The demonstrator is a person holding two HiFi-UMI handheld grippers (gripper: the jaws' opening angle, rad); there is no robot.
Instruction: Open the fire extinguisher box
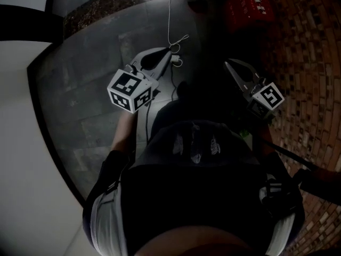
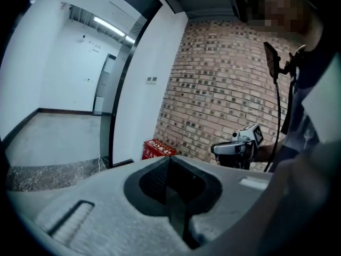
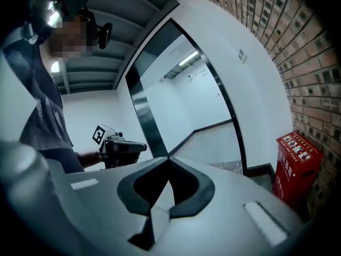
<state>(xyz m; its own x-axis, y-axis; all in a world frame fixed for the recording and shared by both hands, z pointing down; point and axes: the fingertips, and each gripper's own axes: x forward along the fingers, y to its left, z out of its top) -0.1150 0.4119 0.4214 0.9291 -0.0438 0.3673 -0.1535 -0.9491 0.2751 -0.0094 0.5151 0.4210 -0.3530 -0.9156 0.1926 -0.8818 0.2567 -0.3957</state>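
Head view, looking steeply down past my own dark torso: I see the left gripper (image 1: 162, 53) held out over the grey tiled floor (image 1: 90, 95), and the right gripper (image 1: 230, 65) out toward the brick wall (image 1: 311, 63), the two well apart. The red fire extinguisher box (image 1: 248, 5) stands at the far right, at the foot of that wall, beyond both grippers and touched by neither. A thin white cable (image 1: 170, 15) runs along the floor from the far side toward the left gripper's tip. Left gripper view: its jaws are pressed together with nothing between them, and past their tips the red box sits low against the brick, with the right gripper showing off to the right. Right gripper view: these jaws also meet at the tips and carry nothing. The box stands at the right edge against the brick wall, its lid down, and the left gripper shows at the left beside my sleeve.
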